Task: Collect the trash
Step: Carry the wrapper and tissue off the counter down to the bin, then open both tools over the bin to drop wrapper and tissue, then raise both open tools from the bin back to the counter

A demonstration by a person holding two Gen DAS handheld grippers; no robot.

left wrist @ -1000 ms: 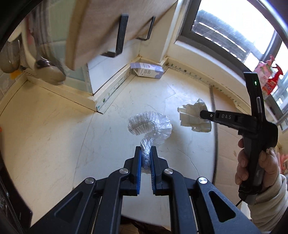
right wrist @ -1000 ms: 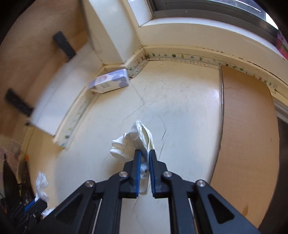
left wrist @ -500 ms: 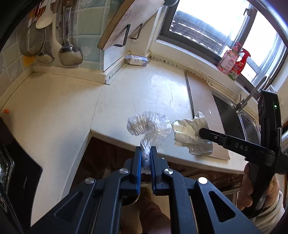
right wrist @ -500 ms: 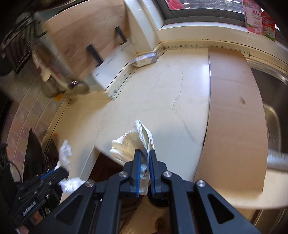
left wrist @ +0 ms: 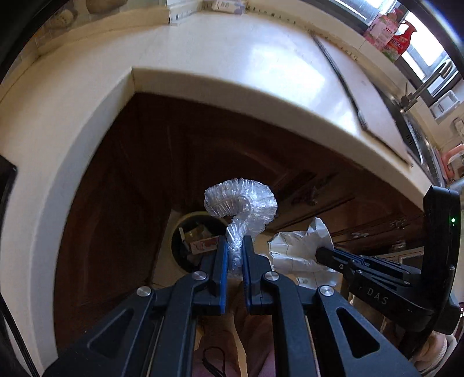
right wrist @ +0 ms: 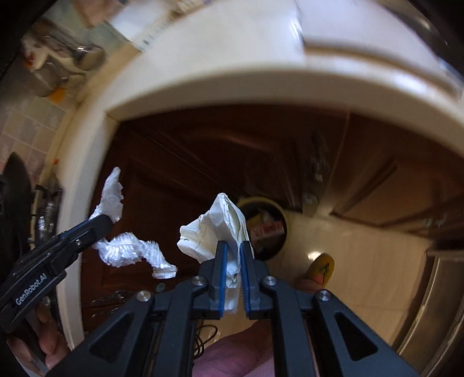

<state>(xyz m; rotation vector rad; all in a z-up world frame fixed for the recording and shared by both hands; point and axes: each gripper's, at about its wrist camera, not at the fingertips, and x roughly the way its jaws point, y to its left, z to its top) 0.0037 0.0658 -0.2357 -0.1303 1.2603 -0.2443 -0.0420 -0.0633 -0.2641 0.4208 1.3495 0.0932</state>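
My left gripper (left wrist: 234,246) is shut on a crumpled clear plastic wrap (left wrist: 242,204) and holds it in the air in front of the counter. The wrap also shows in the right wrist view (right wrist: 127,249), at the left gripper's fingers (right wrist: 95,226). My right gripper (right wrist: 233,252) is shut on a crumpled white paper (right wrist: 217,229), also seen in the left wrist view (left wrist: 298,252). A round bin (left wrist: 181,240) with trash inside stands on the floor below both grippers; it also shows in the right wrist view (right wrist: 285,229).
The cream countertop edge (left wrist: 232,87) curves above dark brown cabinet doors (left wrist: 121,203). A small carton (left wrist: 223,5) lies at the counter's back. A faucet (left wrist: 426,84) and sink are at the right. A person's foot in a yellow slipper (right wrist: 322,266) stands beside the bin.
Both grippers have moved off the countertop and tilted down, carrying the plastic wrap and the paper. The floor bin has come into view beneath them.
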